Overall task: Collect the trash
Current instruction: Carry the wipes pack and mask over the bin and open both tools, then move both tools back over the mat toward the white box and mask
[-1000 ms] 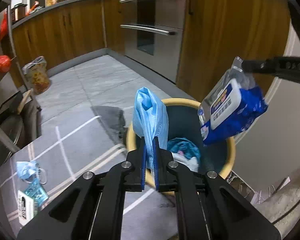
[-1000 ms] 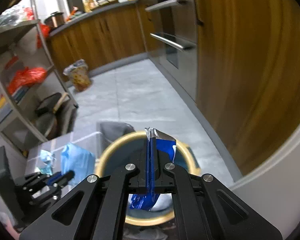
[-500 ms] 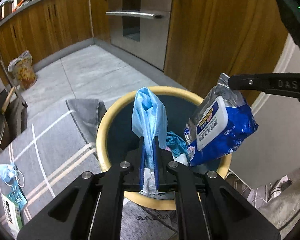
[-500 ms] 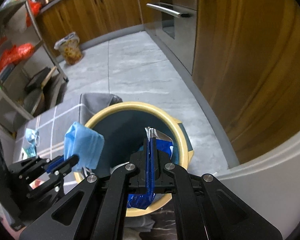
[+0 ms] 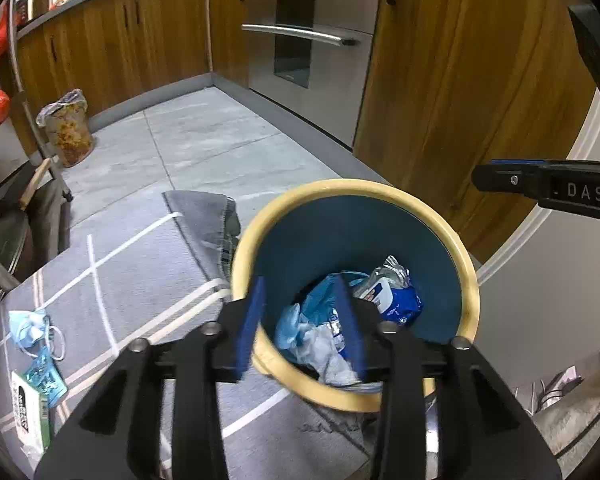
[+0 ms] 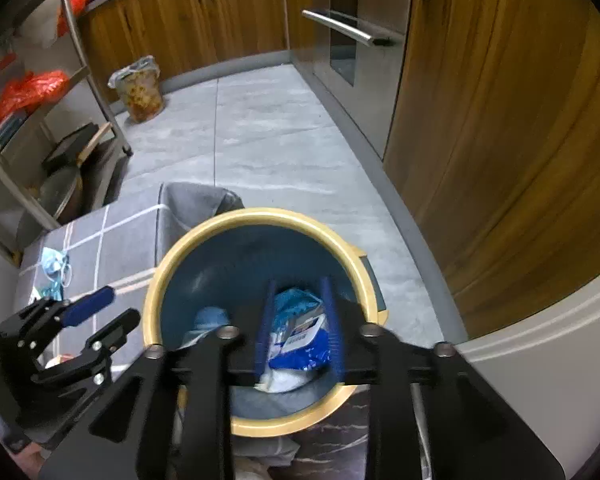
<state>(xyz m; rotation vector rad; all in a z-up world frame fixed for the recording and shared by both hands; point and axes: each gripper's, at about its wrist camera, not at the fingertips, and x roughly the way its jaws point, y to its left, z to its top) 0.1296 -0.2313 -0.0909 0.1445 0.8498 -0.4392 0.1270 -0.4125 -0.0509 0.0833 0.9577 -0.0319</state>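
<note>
Left wrist view looks down past the left gripper into a round bin with a pale yellow rim and dark blue inside, sitting in the lower middle of the frame. Its blue-padded fingers are parting, with nothing clamped between them; the trash seen in the gap lies at the bottom of the bin. There a blue wipes packet rests at the right, touching a heap of light blue and white crumpled pieces at the left. At the right edge, the right gripper's dark finger reaches in above the bin, empty. In the lower left, on the grey checked rug, lie a light blue face mask, a small teal wrapper and a white and green box, all outside the bin.

Right wrist view shows the right gripper over the same bin, its jaws also opening and free of the packet, which lies below in the bin. Only this view shows both jaws of the left gripper from the side, apart and empty, at the bin's left rim. The mask on the rug appears at the left edge; the box is not seen here. A metal shelf rack with an orange bag fills the upper left.
</note>
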